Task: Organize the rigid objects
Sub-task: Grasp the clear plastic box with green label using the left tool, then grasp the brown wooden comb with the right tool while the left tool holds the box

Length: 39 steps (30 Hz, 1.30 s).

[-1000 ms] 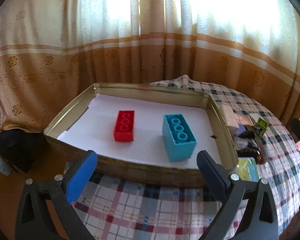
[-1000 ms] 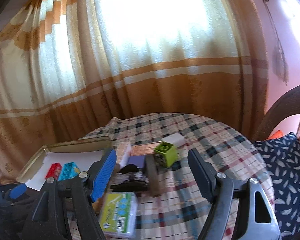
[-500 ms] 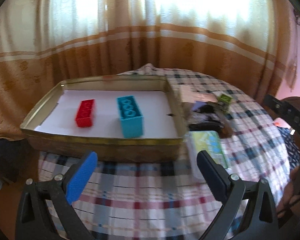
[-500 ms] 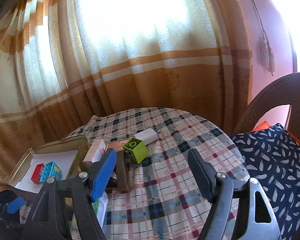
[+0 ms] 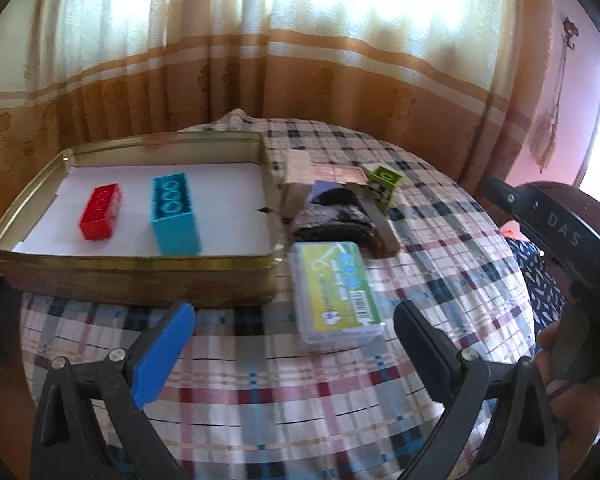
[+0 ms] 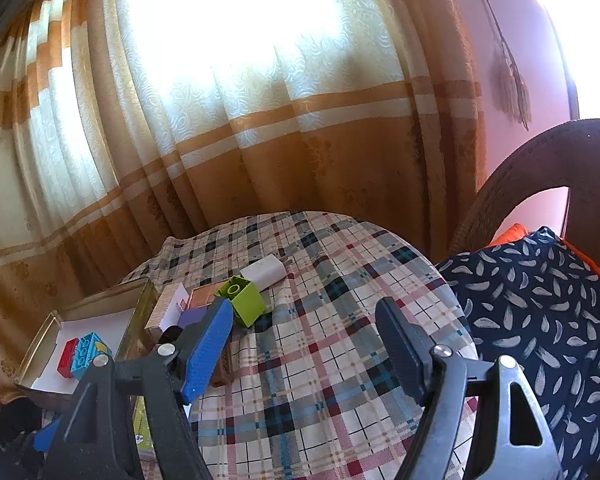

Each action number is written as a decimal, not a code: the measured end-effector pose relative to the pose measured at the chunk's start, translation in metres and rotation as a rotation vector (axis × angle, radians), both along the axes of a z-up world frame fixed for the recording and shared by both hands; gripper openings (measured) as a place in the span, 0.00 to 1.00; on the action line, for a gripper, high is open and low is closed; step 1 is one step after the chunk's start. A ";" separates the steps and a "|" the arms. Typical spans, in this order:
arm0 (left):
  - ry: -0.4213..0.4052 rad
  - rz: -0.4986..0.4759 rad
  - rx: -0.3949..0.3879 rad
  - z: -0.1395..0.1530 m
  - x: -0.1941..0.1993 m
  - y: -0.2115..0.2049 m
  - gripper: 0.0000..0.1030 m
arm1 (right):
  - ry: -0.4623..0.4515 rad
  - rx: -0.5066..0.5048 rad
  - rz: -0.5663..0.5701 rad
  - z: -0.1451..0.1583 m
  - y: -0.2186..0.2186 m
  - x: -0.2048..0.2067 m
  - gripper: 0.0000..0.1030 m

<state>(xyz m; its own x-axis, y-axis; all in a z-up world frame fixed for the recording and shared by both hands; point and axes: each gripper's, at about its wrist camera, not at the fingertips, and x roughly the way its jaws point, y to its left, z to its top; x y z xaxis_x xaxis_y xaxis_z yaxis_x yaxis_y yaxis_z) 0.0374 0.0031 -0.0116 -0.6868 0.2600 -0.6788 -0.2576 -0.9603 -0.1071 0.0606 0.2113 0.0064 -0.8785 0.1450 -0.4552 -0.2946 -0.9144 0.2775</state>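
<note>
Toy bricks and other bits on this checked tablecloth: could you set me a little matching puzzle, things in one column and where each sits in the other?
Things:
1. red brick
2. blue brick
3. green brick
4. card box

Places:
A. on the cloth just outside the tray's near right corner
B. in the tray, nearer its left wall
C. out on the cloth, at the far side of the clutter to the right of the tray
D. in the tray, to the right of the other brick

Pairs: 1-B, 2-D, 3-C, 4-A
</note>
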 end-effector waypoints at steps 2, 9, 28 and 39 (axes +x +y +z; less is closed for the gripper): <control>-0.012 -0.022 -0.001 -0.002 -0.002 0.008 0.98 | 0.000 -0.008 0.001 -0.001 0.001 0.000 0.74; -0.072 -0.029 -0.021 -0.016 -0.014 0.030 0.97 | -0.013 -0.056 -0.008 -0.006 0.009 0.000 0.74; -0.171 -0.011 -0.002 -0.026 -0.039 0.040 0.63 | -0.040 -0.128 -0.014 -0.014 0.022 -0.004 0.74; -0.145 -0.031 0.042 -0.027 -0.030 0.029 0.53 | -0.072 -0.153 -0.016 -0.018 0.026 -0.007 0.74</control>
